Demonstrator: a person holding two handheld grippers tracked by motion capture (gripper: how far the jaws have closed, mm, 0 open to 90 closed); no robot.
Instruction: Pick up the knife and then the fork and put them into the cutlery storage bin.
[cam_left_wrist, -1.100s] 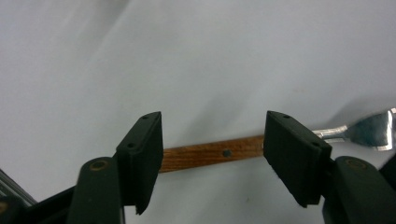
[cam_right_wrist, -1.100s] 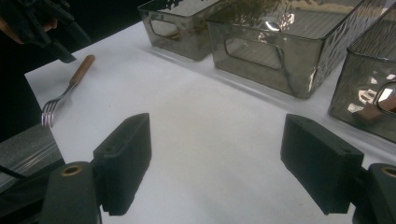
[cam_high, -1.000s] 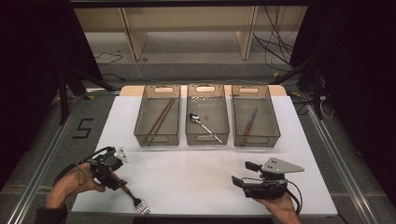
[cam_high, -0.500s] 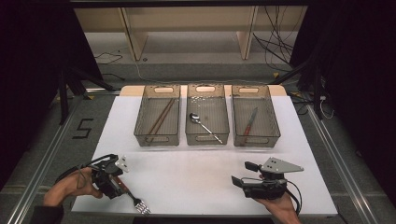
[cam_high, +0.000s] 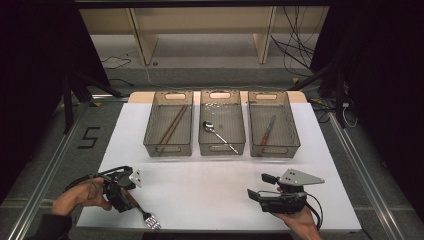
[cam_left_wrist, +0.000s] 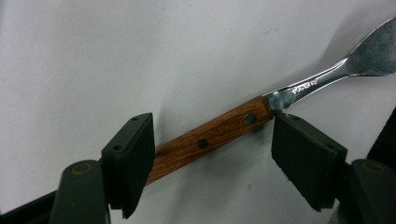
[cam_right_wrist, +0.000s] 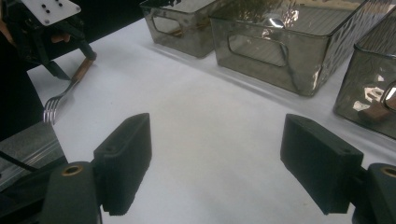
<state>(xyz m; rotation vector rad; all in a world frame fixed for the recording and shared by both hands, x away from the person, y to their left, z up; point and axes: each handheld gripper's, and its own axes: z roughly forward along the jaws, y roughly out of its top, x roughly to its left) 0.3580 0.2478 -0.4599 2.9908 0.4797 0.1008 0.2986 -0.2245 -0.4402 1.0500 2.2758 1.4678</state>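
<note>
A fork (cam_high: 146, 216) with a wooden handle lies on the white table (cam_high: 210, 195) near its front left corner, tines toward the front edge. My left gripper (cam_high: 128, 200) is lowered over it, and its jaws have just been closing. In the left gripper view the handle (cam_left_wrist: 205, 140) lies slantwise between the two pads, with the steel neck (cam_left_wrist: 308, 84) running past the right pad (cam_left_wrist: 306, 158); I see no squeeze on it. My right gripper (cam_high: 256, 186) rests at the front right, pointing left, open (cam_right_wrist: 215, 163) and empty.
Three clear bins stand in a row at the back. The left bin (cam_high: 150, 142) holds chopsticks (cam_high: 172, 125), the middle bin (cam_high: 235, 146) a spoon (cam_high: 218, 134), the right bin (cam_high: 294, 137) a wooden-handled utensil (cam_high: 267, 131). The front table edge is close to the fork.
My left hand has shifted slightly toward the near edge and settled lower over the fork's handle. The fork and the right gripper are where they were.
</note>
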